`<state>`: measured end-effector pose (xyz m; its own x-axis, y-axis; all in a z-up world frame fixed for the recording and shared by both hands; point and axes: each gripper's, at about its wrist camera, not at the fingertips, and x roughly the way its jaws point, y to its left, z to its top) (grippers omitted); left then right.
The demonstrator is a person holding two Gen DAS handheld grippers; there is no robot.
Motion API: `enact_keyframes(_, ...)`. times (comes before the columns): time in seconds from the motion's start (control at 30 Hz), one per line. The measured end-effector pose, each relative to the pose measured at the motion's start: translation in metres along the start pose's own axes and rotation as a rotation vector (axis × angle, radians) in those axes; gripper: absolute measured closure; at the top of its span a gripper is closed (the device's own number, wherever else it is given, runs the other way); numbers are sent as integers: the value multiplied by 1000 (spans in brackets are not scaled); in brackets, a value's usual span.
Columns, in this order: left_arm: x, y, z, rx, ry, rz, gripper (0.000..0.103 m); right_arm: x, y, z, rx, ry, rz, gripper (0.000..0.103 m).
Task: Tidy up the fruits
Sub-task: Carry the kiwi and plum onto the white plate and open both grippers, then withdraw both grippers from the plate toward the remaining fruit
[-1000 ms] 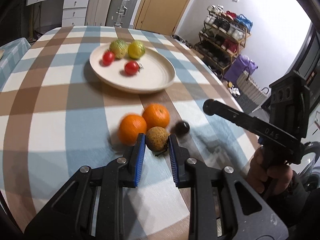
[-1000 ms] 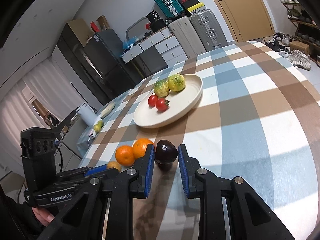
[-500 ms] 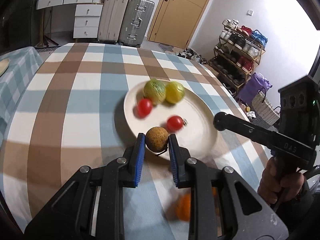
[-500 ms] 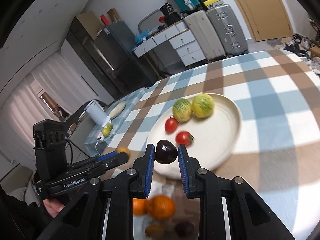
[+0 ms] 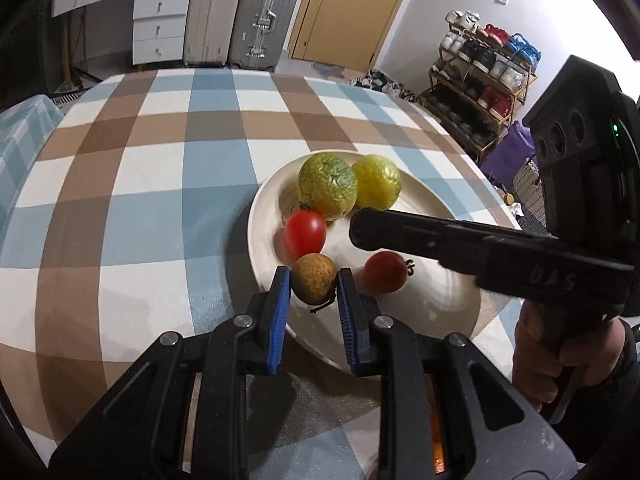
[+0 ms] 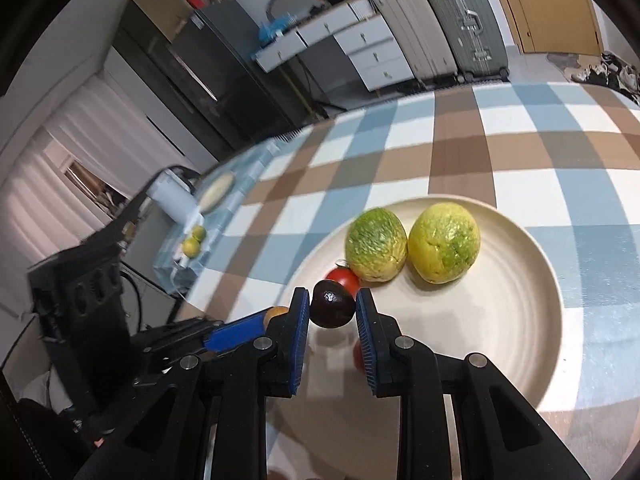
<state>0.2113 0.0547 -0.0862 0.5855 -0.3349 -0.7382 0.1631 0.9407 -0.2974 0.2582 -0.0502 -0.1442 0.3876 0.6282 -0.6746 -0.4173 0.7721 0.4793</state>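
Observation:
My left gripper [image 5: 313, 284] is shut on a small brown round fruit [image 5: 313, 283] and holds it above the near rim of the cream plate [image 5: 448, 304]. My right gripper [image 6: 333, 308] is shut on a dark purple fruit [image 6: 333, 309] and holds it over the plate's left part [image 6: 520, 312]. On the plate lie two yellow-green fruits [image 5: 327, 185] [image 5: 377, 181] and two red tomatoes [image 5: 305, 231] [image 5: 385, 271]. In the right wrist view the green fruits [image 6: 376, 249] [image 6: 444, 248] sit at the plate's far side, with one tomato [image 6: 343, 279] behind the dark fruit.
The plate stands on a checked tablecloth [image 5: 160, 184]. The right gripper's body [image 5: 480, 252] crosses over the plate in the left wrist view. An orange [image 5: 438, 446] shows below my left gripper. A side table with a white jug [image 6: 172, 200] stands far left.
Both grippers have lifted their fruits off the table and carried them forward over the plate. The two oranges have dropped out of sight beneath the grippers.

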Motion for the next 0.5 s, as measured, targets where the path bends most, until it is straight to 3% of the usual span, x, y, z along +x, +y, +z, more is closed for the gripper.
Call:
enact_keyframes(0.1, 4, 1, 0, 8, 0, -3, 82, 9, 5, -3, -38, 19, -53, 79)
enact_keyframes(0.3, 7, 2, 1, 3, -3, -4, 81, 14, 4, -3, -37, 23, -41, 76)
enact_keyframes(0.33, 5, 2, 1, 0, -5, 0, 79, 12, 5, -3, -39, 17, -40, 68)
enact_keyframes(0.4, 0, -1, 0, 1, -17, -2, 72, 4, 5, -3, -47, -15, -54, 62)
enact_keyframes(0.47, -6, -3, -2, 0, -33, -9, 61, -8, 3, -4, -38, -55, -42, 55)
enact_keyframes(0.5, -9, -5, -4, 3, -36, -9, 49, -15, 1, -4, -28, -76, -28, 54)
